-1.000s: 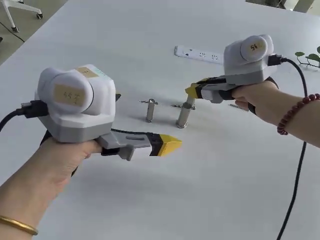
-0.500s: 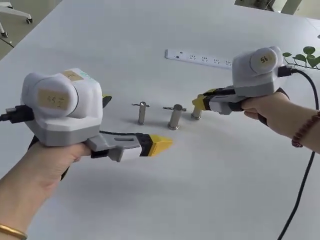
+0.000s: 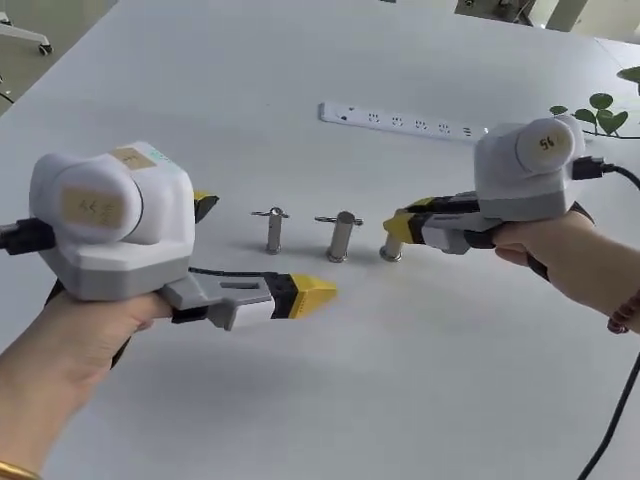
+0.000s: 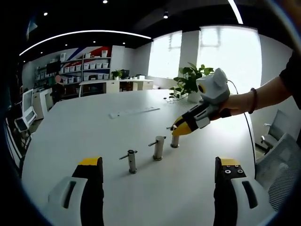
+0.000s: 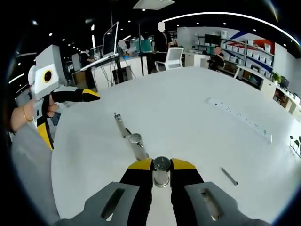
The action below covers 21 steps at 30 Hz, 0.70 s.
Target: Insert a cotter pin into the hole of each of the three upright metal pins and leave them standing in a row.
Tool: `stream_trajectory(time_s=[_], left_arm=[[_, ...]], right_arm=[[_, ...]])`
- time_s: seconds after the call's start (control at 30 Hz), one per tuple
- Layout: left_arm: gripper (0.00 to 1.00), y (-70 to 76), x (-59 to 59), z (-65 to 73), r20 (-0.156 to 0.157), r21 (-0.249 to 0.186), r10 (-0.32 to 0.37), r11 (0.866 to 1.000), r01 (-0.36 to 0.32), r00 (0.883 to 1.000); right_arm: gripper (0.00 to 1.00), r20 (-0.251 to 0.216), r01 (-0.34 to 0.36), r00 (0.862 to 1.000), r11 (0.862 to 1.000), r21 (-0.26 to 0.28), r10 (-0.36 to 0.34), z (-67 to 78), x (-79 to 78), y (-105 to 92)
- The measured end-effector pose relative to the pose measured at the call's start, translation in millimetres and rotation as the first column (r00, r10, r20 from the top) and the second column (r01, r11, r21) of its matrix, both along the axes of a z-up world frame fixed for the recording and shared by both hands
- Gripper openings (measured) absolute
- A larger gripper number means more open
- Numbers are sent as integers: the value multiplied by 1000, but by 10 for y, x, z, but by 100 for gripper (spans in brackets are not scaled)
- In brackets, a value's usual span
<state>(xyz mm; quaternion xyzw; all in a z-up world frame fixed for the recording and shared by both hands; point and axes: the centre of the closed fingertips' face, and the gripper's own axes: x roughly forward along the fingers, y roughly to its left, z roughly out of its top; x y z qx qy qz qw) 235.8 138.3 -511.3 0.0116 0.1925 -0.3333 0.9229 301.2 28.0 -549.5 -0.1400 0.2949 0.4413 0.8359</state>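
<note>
Three upright metal pins stand in a row on the white table. The left pin (image 3: 274,230) (image 4: 132,161) and the middle pin (image 3: 340,237) (image 4: 158,148) each carry a cotter pin through the top. My right gripper (image 3: 400,225) (image 5: 161,169) is shut on the top of the right pin (image 3: 391,248) (image 5: 161,173), whose foot is at the table surface. My left gripper (image 3: 258,250) (image 4: 159,162) hovers in front of the row, jaws wide open and holding nothing.
A white power strip (image 3: 400,120) (image 5: 240,117) lies behind the row. A loose cotter pin (image 5: 229,176) rests on the table to the right of the held pin. A potted plant (image 3: 600,105) stands at the far right edge.
My right gripper has carried the third pin from beside the middle pin's top down to a place at the right end of the row. The left gripper has stayed open in front.
</note>
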Motion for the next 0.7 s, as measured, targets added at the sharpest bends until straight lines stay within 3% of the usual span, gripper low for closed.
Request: stream_trajectory(time_s=[0.13, 0.27, 0.4, 0.47, 0.7], left_arm=[[99, -21, -19, 8, 3, 0, -16, 1000, 16, 1000], [99, -30, -24, 22, 3, -7, -25, 1000, 25, 1000], [99, -46, -37, 19, -8, -20, -37, 999, 37, 999], [99, -51, -45, 12, -10, -11, -47, 999, 47, 999], [99, -76, -68, 40, -4, -12, -72, 997, 72, 997]], right_arm=[[8, 17, -18, 1000, 1000, -8, 18, 17, -99, 25], [8, 16, -15, 1000, 1000, -3, 15, -14, -101, 25], [8, 27, -32, 999, 999, -15, 32, -22, -245, 63], [8, 24, -30, 999, 999, -13, 31, -38, -206, 45], [8, 24, 3, 1000, 1000, -21, -2, -86, -390, 87]])
